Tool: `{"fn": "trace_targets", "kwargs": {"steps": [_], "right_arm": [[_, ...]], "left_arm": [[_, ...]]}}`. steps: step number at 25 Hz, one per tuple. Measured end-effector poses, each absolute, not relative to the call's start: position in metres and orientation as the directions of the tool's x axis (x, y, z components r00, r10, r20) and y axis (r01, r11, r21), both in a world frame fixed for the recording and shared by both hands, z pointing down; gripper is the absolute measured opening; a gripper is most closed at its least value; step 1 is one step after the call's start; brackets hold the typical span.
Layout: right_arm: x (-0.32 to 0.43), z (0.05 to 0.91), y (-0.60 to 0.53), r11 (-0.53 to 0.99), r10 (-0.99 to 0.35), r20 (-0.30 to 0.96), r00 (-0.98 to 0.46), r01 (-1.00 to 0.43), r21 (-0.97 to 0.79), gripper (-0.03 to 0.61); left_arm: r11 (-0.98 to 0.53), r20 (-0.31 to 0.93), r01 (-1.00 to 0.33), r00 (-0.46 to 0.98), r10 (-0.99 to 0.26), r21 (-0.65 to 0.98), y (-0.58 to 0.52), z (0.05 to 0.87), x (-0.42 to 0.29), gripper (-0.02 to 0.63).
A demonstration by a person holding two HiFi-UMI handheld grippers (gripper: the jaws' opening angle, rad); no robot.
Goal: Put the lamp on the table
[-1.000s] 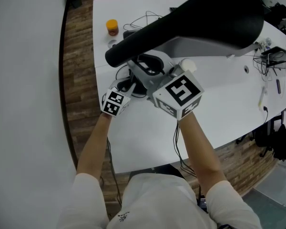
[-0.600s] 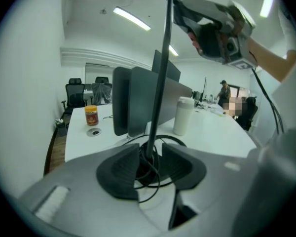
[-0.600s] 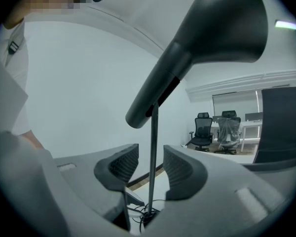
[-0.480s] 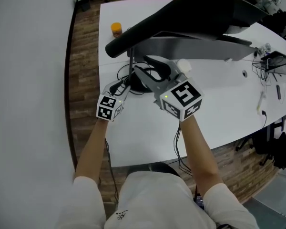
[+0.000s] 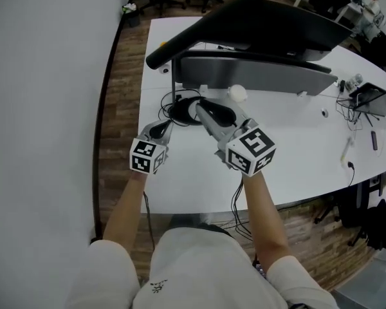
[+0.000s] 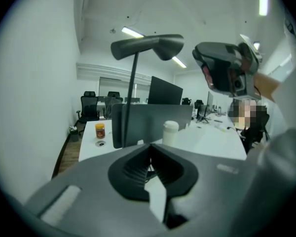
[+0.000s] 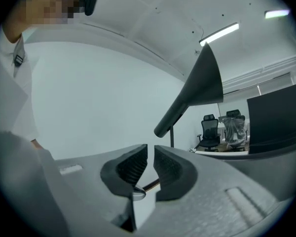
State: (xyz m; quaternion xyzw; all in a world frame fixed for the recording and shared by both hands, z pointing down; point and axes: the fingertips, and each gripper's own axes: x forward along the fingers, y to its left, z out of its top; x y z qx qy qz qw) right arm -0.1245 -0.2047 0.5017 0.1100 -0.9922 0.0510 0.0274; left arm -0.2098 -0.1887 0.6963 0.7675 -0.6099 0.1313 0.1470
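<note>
Lamp down, both grippers backing away.
The black desk lamp stands on the white table; a second ago both grippers were up against it. The left gripper and right gripper have pulled back and just closed on nothing, so the placing looks done. An orange-lidded jar and a white cup sit nearby, contents unseen.

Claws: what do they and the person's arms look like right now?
The left claw and right claw are grey with black ribbed pads; each carries a white cube with black square markers. Short white sleeves cover the upper arms. Both claws have just closed on nothing.
</note>
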Motion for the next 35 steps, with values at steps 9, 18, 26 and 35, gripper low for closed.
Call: {"fn": "trace_targets", "kwargs": {"steps": [9,18,26,35], "right_arm": [[-0.044,0.487,-0.131,0.981,-0.169,0.029,-0.985,-0.171,-0.092,0.040],[0.021,0.482,-0.078,0.981,-0.143,-0.011,-0.990,-0.141,-0.132,0.040],[0.048,0.475,-0.049,0.981,-0.152,-0.019,-0.988,-0.149,-0.126,0.040],[0.051,0.478,-0.026,0.974,-0.194,-0.021,-0.981,-0.190,-0.123,0.038]], "left_arm": [[-0.196,0.302,-0.976,0.217,-0.928,0.096,-0.117,0.626,-0.132,-0.006],[-0.185,0.237,-0.974,0.213,-0.948,0.134,-0.057,0.584,-0.073,-0.006],[-0.232,0.225,-0.965,0.255,-0.940,0.125,-0.025,0.569,-0.046,-0.006],[-0.260,0.228,-0.954,0.288,-0.930,0.145,0.007,0.572,-0.053,-0.006]]}}
